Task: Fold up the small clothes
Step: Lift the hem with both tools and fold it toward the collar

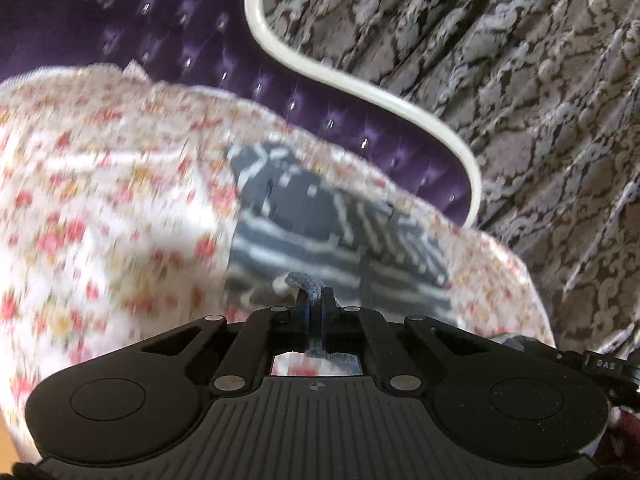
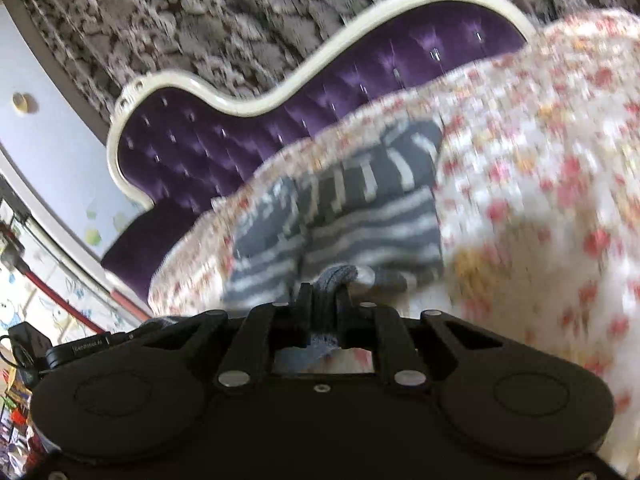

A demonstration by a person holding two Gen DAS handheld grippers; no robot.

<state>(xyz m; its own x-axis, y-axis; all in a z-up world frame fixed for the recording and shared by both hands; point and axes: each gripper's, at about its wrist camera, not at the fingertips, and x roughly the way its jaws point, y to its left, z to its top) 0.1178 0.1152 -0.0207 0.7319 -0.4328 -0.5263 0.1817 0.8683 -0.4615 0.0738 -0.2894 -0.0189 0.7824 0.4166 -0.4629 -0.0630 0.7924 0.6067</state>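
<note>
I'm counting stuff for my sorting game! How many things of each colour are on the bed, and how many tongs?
Grey striped garment: 1
Floral bedspread: 1
Purple tufted headboard: 1
Black tongs: 2, left tongs, right tongs
Total: 5

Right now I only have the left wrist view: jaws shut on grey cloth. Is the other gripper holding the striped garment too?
Observer: Yes, the right gripper is shut on a grey edge of the striped garment.
Operator: What's off to its left?
Observer: The far end of the purple headboard, with a pale wall beyond it.
Operator: Anything lower down there?
Observer: A red bar slanting across cartoon-printed panels.
</note>
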